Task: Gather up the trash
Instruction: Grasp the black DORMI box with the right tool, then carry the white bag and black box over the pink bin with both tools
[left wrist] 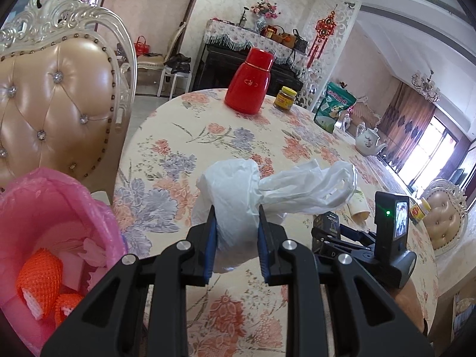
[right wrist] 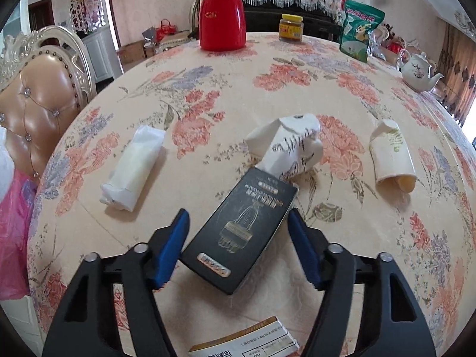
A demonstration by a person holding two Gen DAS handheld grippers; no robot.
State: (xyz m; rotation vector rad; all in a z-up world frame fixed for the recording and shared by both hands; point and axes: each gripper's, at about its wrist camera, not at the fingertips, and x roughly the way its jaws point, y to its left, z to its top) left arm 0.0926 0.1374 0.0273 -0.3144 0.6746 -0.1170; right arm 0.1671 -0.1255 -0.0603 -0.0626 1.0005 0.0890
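Observation:
My left gripper (left wrist: 236, 217) is shut on a white plastic bag (left wrist: 235, 184), held above the floral table (left wrist: 238, 136). A pink-lined bin (left wrist: 59, 208) holding orange foam nets sits low at the left. My right gripper (right wrist: 238, 217) points down over a black box (right wrist: 238, 226) lying on the table. The box is between its blue pads (right wrist: 175, 238); a narrow gap shows at the right pad. Beyond the box lie a crumpled white paper bag (right wrist: 291, 145), a tipped paper cup (right wrist: 392, 157) and a white wrapped packet (right wrist: 134, 166).
At the table's far side stand a red flask (right wrist: 221, 15), a yellow-lidded jar (right wrist: 291, 28), a green pouch (right wrist: 358, 29) and a white teapot (right wrist: 416, 71). A padded chair (left wrist: 53, 104) stands left of the table. A printed slip (right wrist: 247, 342) lies near the front edge.

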